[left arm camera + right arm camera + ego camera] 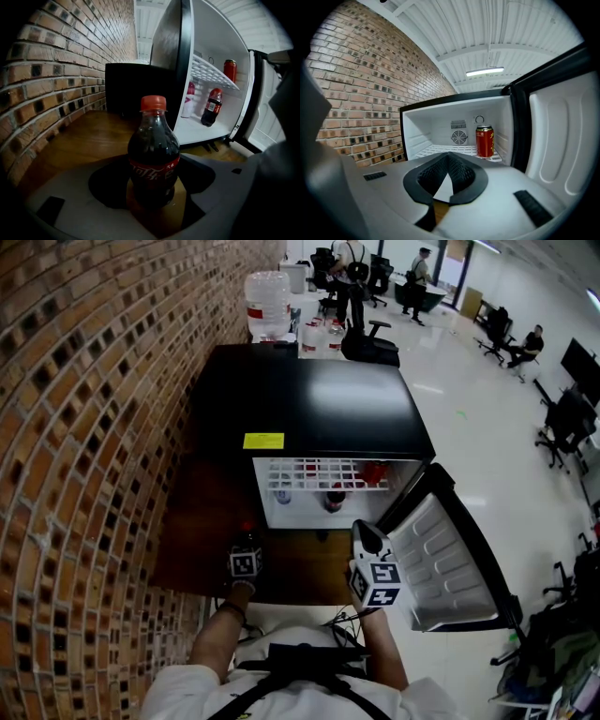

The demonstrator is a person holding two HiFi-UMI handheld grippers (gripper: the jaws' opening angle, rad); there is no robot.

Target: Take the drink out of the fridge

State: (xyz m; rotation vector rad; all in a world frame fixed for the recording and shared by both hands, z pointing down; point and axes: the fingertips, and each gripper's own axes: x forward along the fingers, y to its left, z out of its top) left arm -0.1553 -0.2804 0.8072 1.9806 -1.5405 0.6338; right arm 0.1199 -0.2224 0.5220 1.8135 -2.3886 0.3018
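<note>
Gripping: the left gripper (pixel 153 176) is clamped on the cola bottle (pixel 153 154), with one pad on each side of its belly. The bottle is upright, red cap on top.
Bottle spot: outside the fridge (pixel 309 395), over the wooden floor (pixel 93 138). It sits just off the open front, on the brick wall (pixel 84 427) side.
Right gripper: the right gripper (pixel 447 164) has its jaws pressed together with nothing in them. It points at the open fridge from in front and touches nothing.
Fridge: small black box, white inside.
Door: the door (pixel 441 559) is swung wide open to the right.
Top shelf: a red can (pixel 484 140) stands upright on the white wire shelf (pixel 211 75), over by the right-hand wall.
Bottom of fridge: a second cola bottle (pixel 212 107) leans a bit under the shelf. A white bottle with a pink label (pixel 188 99) stands just beside it, further back.
On top: a yellow sticker (pixel 263 440) near the front edge of the lid.
Background: a big water jug (pixel 267 296) past the fridge by the wall. Office chairs and a few people are well off on the shiny floor.
</note>
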